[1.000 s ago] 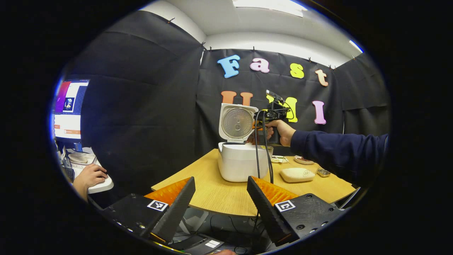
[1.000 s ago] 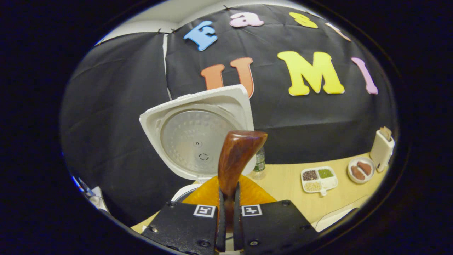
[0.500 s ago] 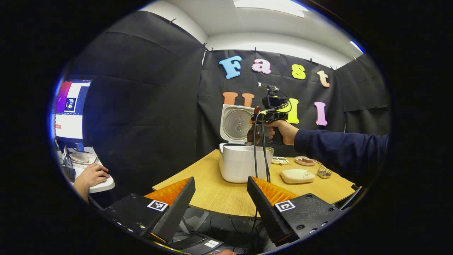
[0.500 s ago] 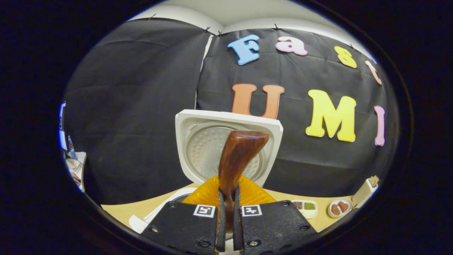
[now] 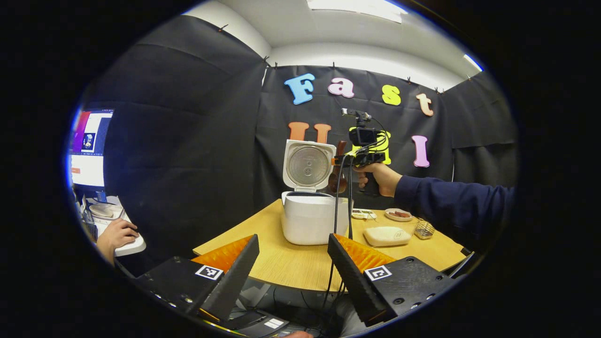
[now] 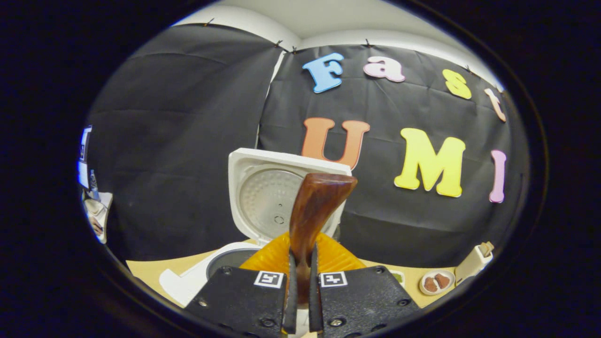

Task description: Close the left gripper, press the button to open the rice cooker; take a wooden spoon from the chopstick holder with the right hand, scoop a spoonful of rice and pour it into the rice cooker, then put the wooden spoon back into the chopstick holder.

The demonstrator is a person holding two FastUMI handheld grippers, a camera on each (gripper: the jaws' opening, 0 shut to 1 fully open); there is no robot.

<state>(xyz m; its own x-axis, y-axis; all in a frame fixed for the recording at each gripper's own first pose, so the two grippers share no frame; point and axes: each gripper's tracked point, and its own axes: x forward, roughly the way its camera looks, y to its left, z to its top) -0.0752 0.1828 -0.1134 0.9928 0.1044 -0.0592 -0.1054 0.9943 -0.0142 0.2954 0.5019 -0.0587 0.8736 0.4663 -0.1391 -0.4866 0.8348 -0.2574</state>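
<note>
L claw (image 5: 293, 267) wide open, empty, low near the bench (image 5: 291, 260) edge. Rice cooker (image 5: 310, 218) mid-bench, lid up. R claw (image 6: 300, 300) clamped on wooden spoon (image 6: 313, 211) above cooker; next, prob. carry it level to the holder w/o clipping the lid.

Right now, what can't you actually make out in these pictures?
- Inside of the rice cooker: left gripper view looks from the side; in the right gripper view the right claw covers the pot.
- Wooden spoon: its bowl is hidden below that claw.
- Small dishes: contents too small.
</note>
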